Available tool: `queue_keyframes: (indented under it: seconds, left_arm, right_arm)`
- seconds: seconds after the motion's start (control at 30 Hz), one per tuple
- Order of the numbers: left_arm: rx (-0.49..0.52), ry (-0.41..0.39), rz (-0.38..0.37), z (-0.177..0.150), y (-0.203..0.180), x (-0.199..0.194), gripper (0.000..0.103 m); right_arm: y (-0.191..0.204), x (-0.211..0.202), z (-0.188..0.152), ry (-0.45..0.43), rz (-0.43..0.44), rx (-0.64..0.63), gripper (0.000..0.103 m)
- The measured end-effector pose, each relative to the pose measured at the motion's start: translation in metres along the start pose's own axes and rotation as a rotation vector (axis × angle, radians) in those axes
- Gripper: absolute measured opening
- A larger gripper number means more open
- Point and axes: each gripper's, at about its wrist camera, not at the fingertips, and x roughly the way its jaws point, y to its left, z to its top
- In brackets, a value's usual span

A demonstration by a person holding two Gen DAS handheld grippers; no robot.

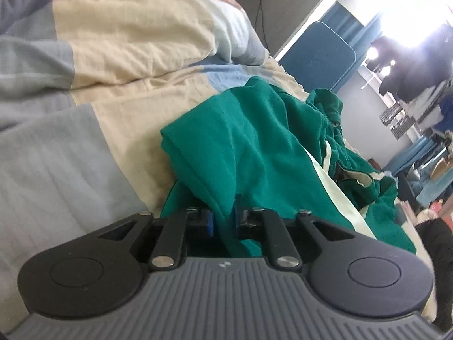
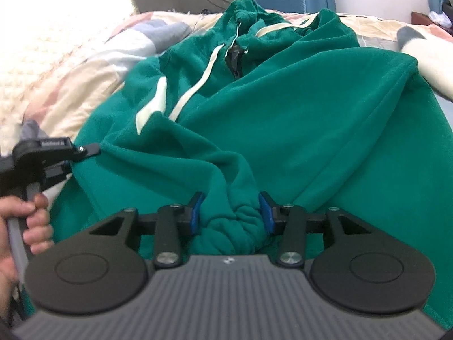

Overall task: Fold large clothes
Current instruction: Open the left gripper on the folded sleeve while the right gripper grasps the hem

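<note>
Right wrist view shows your right tongs [image 2: 230, 212] clamped on a bunched, ribbed roll of the green hoodie [image 2: 283, 119], most likely a cuff or a gathered stretch of hem; the blue pads [image 2: 266, 212] press in on both sides of it, so the jaws stand partly apart only because the wad is thick. Holding at that thick edge makes sense: it gives you a firm purchase on a heavy fleece that would slip if pinched by a single layer.

At the left edge of the same view, your left tongs [image 2: 85, 150] reach into the hoodie's side edge, with your hand [image 2: 34, 221] wrapped round the grip. From the left wrist view, those left tongs [image 1: 225, 218] are nearly closed on a thin fold of green cloth that rises between the pads, so they too are gripping the garment.

The hoodie lies crumpled on the bed, spread over a patchwork quilt [image 1: 127, 42] of cream, grey, blue and pink blocks. Its hood and cream drawstrings [image 2: 198, 85] sit at the far end, away from you.

With both lower points held apart, you look set to lift and stretch the garment flat, or carry the near edge toward the hood. I judge the folding is barely begun, since the body is still heavily wrinkled.
</note>
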Motion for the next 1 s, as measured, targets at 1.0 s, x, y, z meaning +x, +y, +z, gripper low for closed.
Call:
queue_keyframes:
  seconds: [1.0]
  left_arm:
    - [0.386, 0.123, -0.062, -0.091, -0.090, -0.043, 0.055]
  right_arm:
    - [0.010, 0.001, -0.012, 0.023, 0.049, -0.135, 0.040]
